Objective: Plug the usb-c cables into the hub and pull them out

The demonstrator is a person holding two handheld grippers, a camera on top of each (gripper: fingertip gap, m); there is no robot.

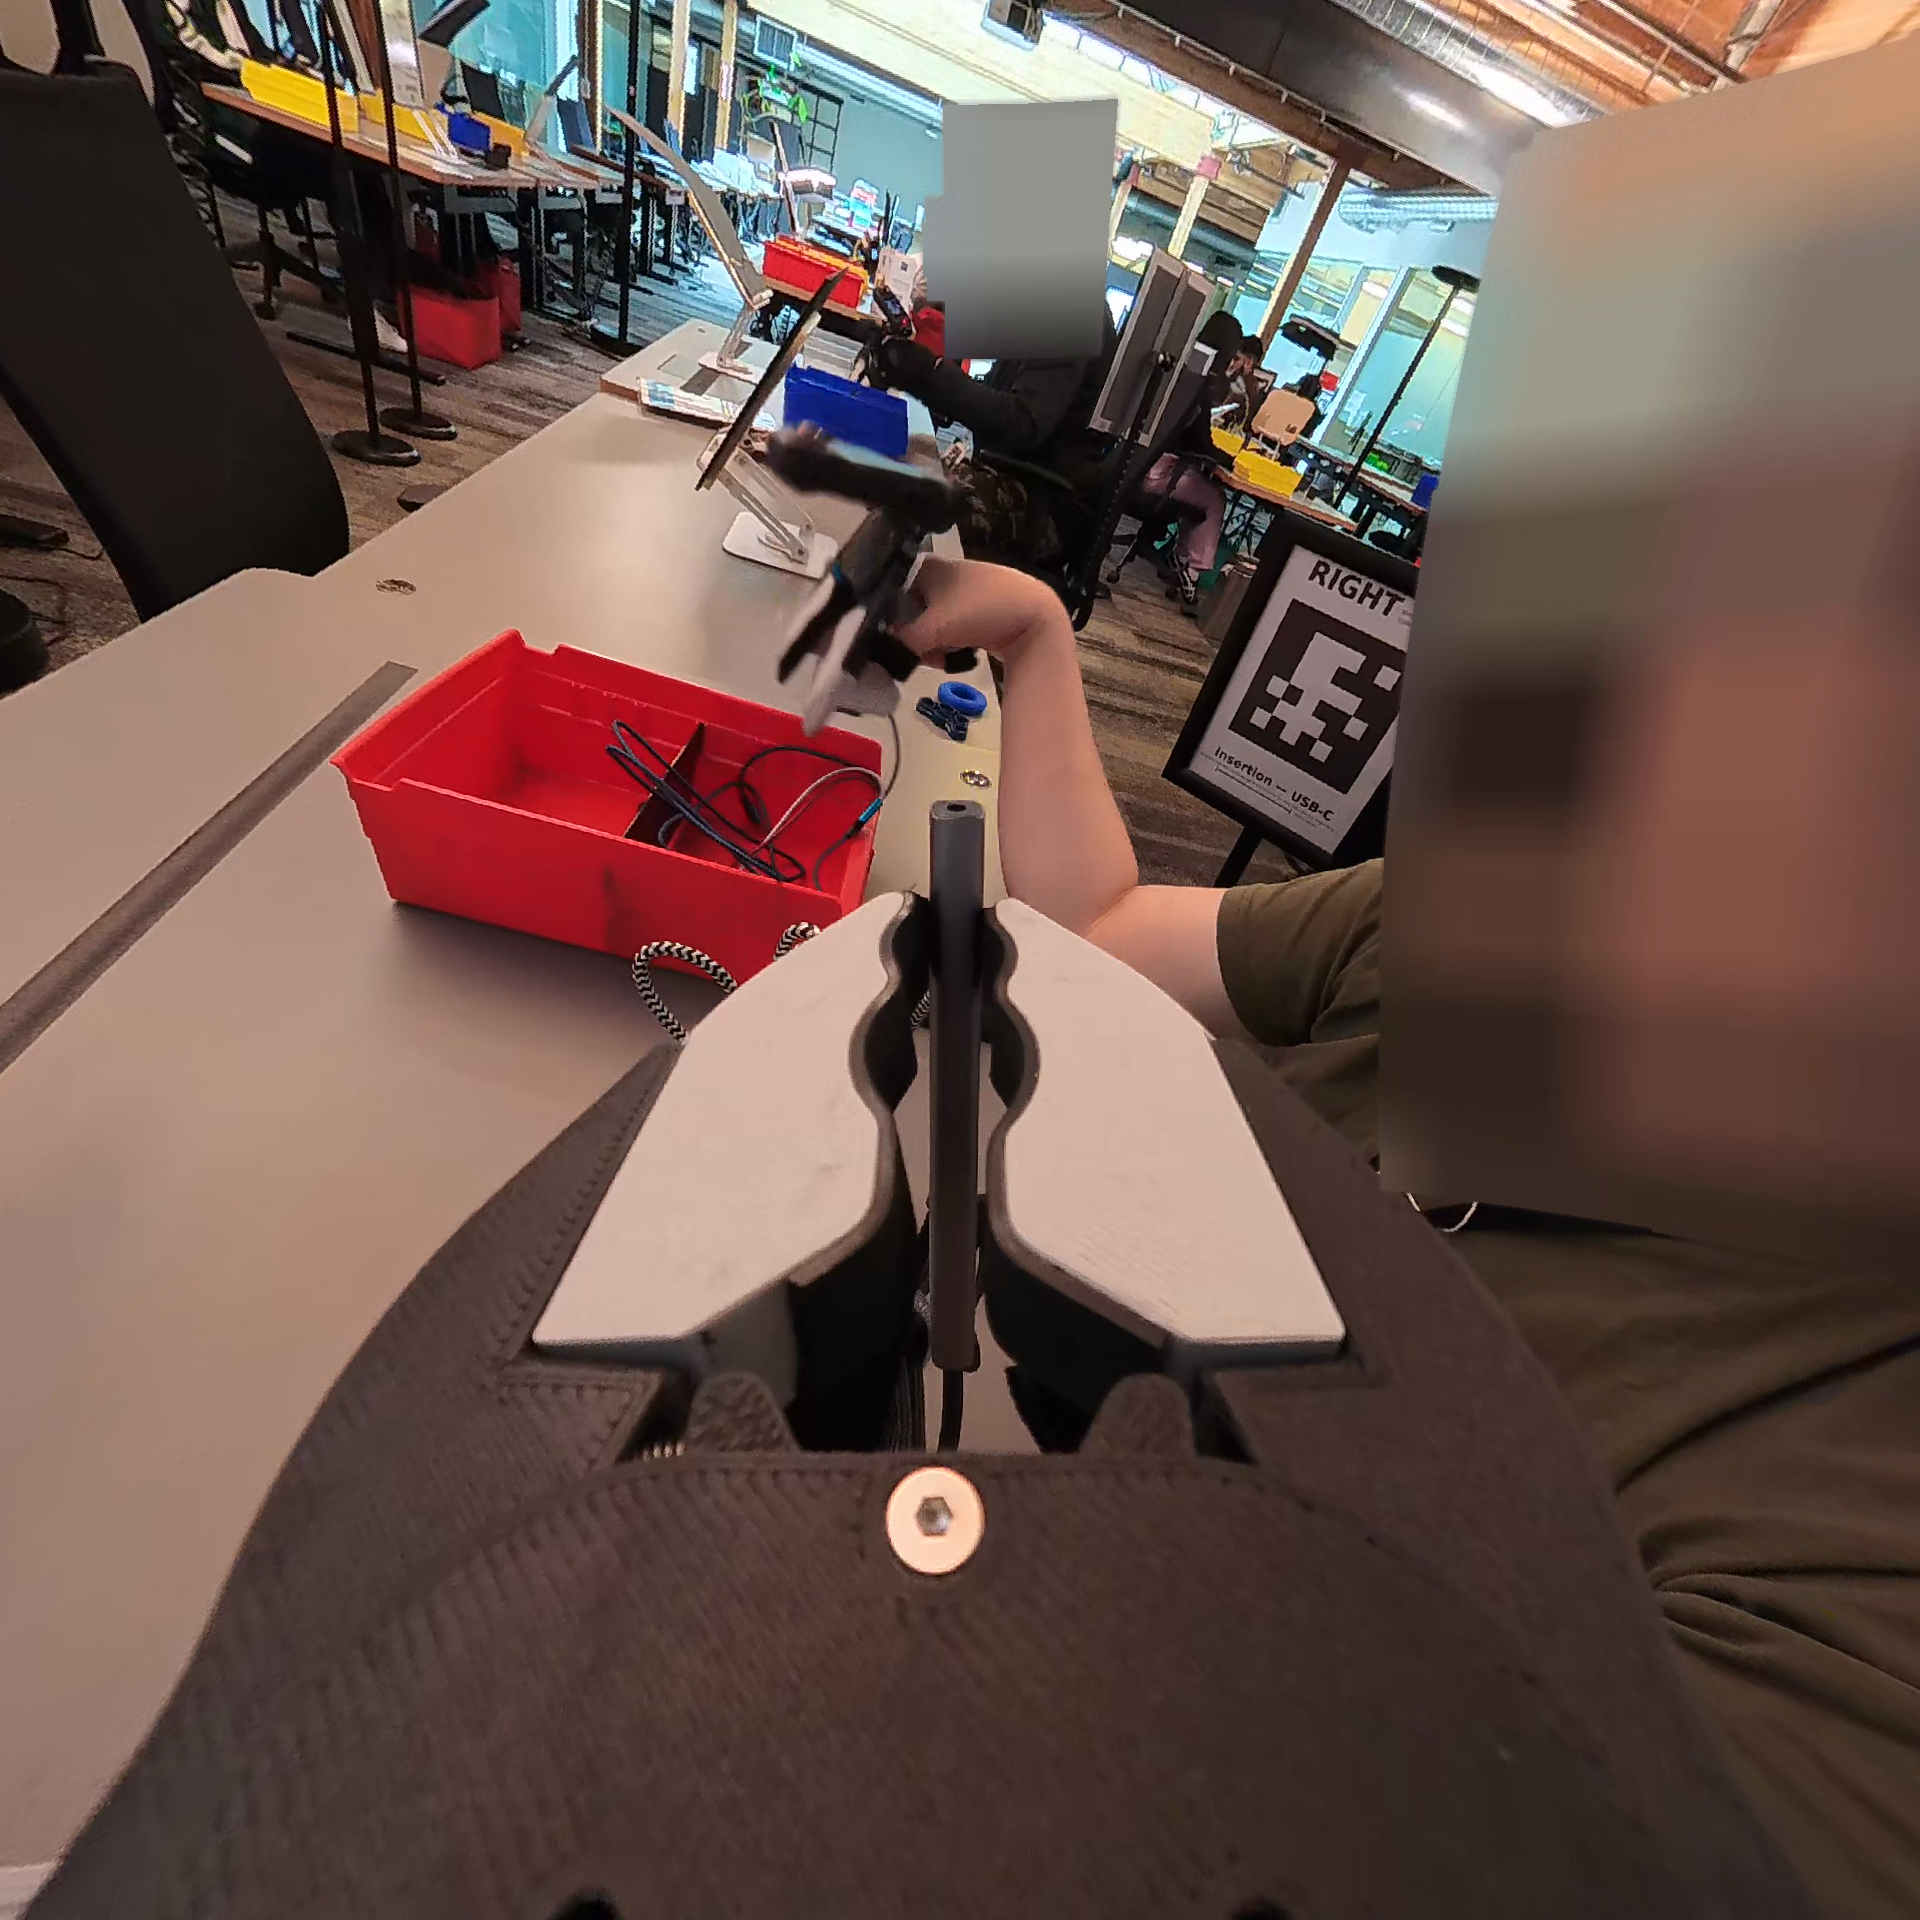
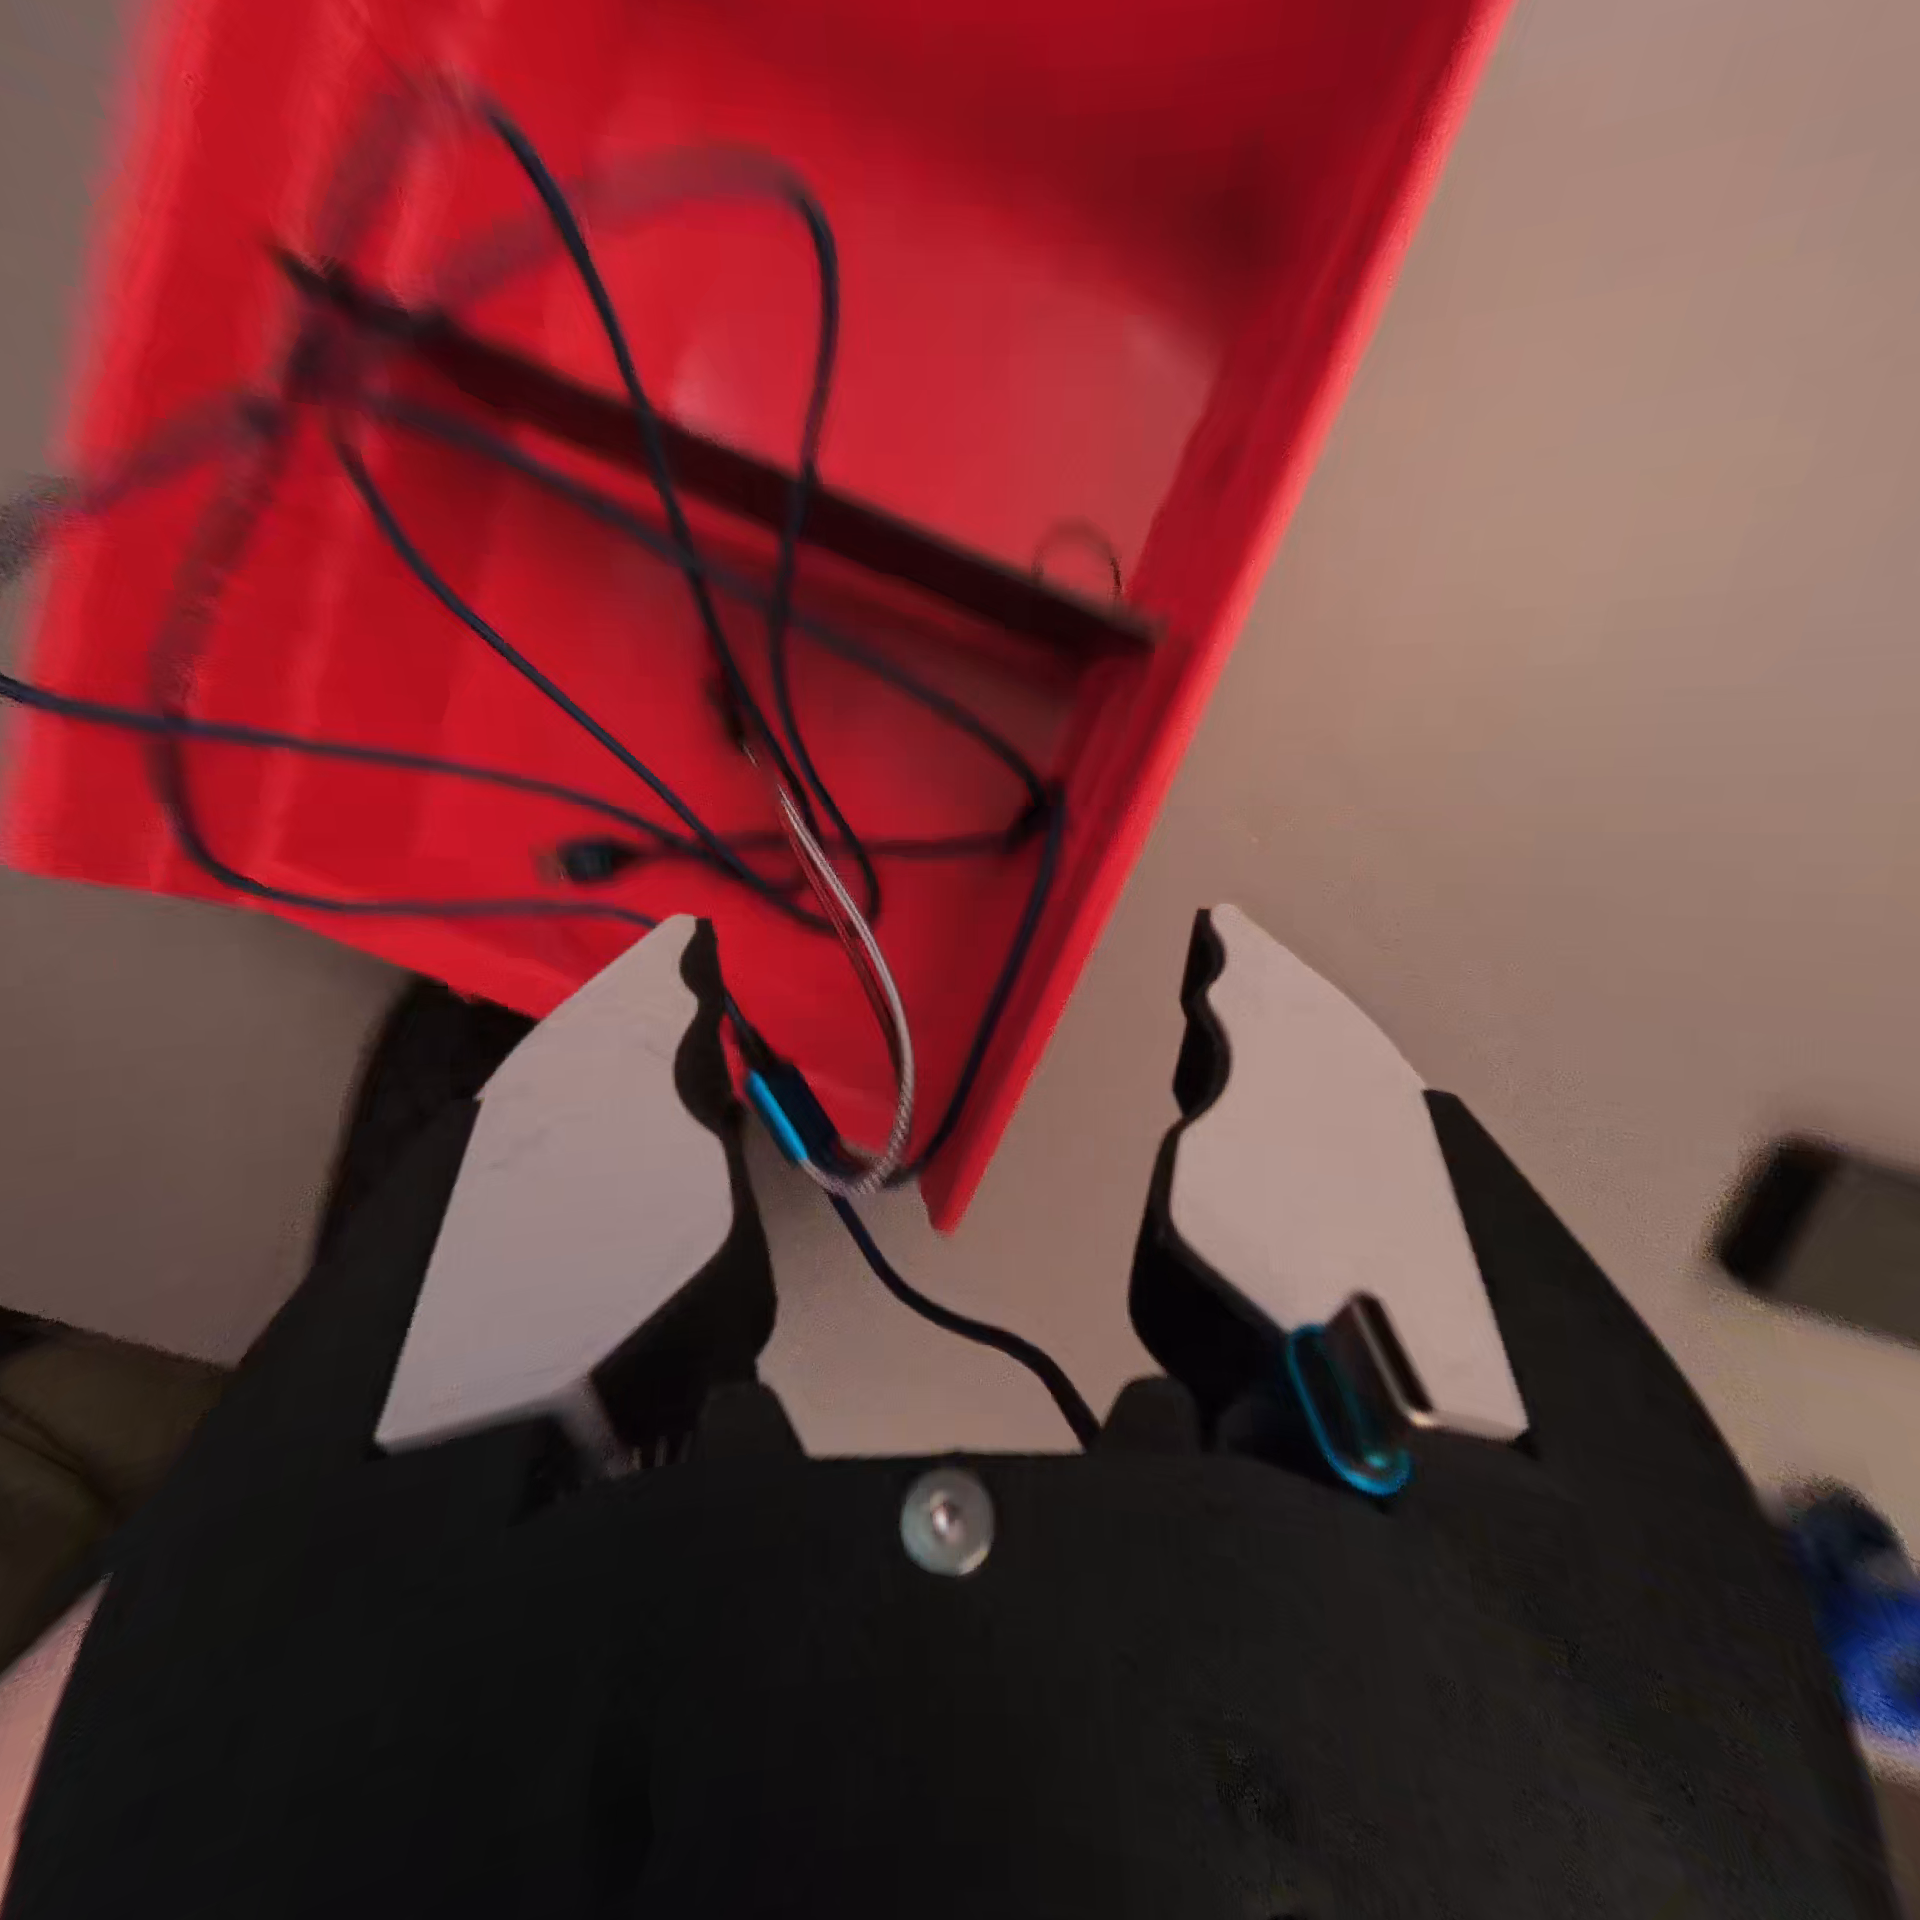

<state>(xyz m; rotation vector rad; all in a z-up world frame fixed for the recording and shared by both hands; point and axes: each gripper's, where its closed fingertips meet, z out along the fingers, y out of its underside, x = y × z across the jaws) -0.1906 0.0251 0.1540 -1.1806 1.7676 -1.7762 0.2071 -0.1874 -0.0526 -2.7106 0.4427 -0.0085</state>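
My left gripper (image 1: 954, 909) is shut on a slim dark grey hub (image 1: 954, 1091), held edge-on with one end sticking up past the fingertips. A red bin (image 1: 499, 821) on the grey table holds several thin dark cables (image 1: 748, 800). My right gripper (image 1: 831, 675), blurred, hovers over the bin's right end. In the right wrist view it (image 2: 948, 920) is open above the bin's corner (image 2: 1247, 623). A USB-C plug with a blue ring (image 2: 1351, 1382) lies against the base of its right finger. Another blue-ringed plug (image 2: 784, 1127) lies in the bin by the left finger.
A black-and-white braided cable (image 1: 665, 977) loops on the table in front of the bin. A blue ring-shaped item (image 1: 961, 698) and a tablet on a stand (image 1: 774, 540) sit farther back. A framed sign (image 1: 1309, 696) stands to the right. The person's arm (image 1: 1049, 790) crosses the table edge. The grippers' ends are close to 50 cm from one another.
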